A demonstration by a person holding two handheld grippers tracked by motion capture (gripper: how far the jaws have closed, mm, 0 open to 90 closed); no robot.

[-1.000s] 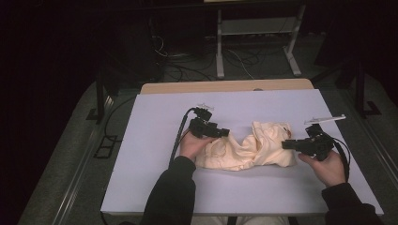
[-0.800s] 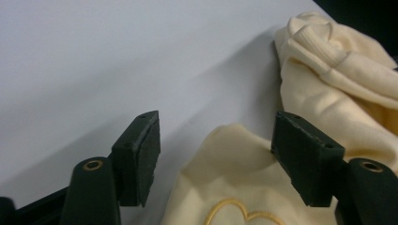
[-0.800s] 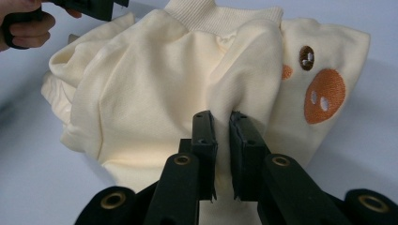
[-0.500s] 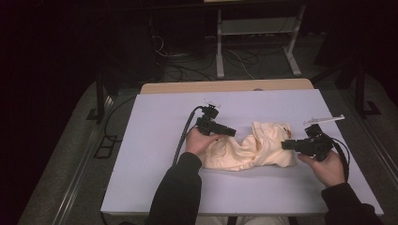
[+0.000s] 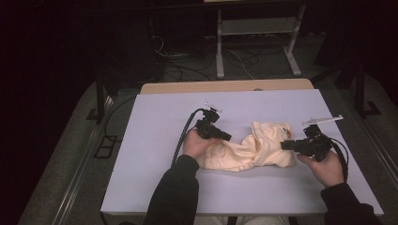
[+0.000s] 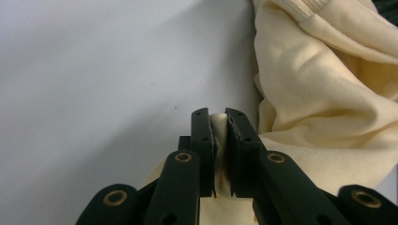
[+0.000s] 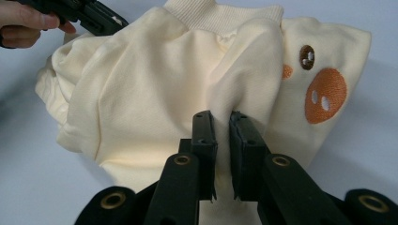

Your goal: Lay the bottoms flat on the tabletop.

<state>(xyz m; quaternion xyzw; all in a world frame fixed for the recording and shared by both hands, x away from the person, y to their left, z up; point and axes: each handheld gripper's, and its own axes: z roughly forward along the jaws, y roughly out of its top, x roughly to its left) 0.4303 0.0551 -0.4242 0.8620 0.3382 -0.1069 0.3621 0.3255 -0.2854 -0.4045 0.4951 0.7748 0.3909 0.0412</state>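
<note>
Cream garment (image 5: 248, 150): crumpled mid-table (image 5: 155, 122) between both hands. Left gripper (image 6: 218, 117): jaws pinching a fold of its left edge. Right gripper (image 7: 220, 117): jaws clamped on cloth beside embroidered pig face (image 7: 324, 93).

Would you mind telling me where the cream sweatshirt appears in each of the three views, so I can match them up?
High view: the cream sweatshirt lies crumpled at centre-right of the table, between the two grippers.
Left gripper view: right side and top, with a fold between the jaws.
Right gripper view: centre, above the jaws.
Shared landmark: the white table.
</note>
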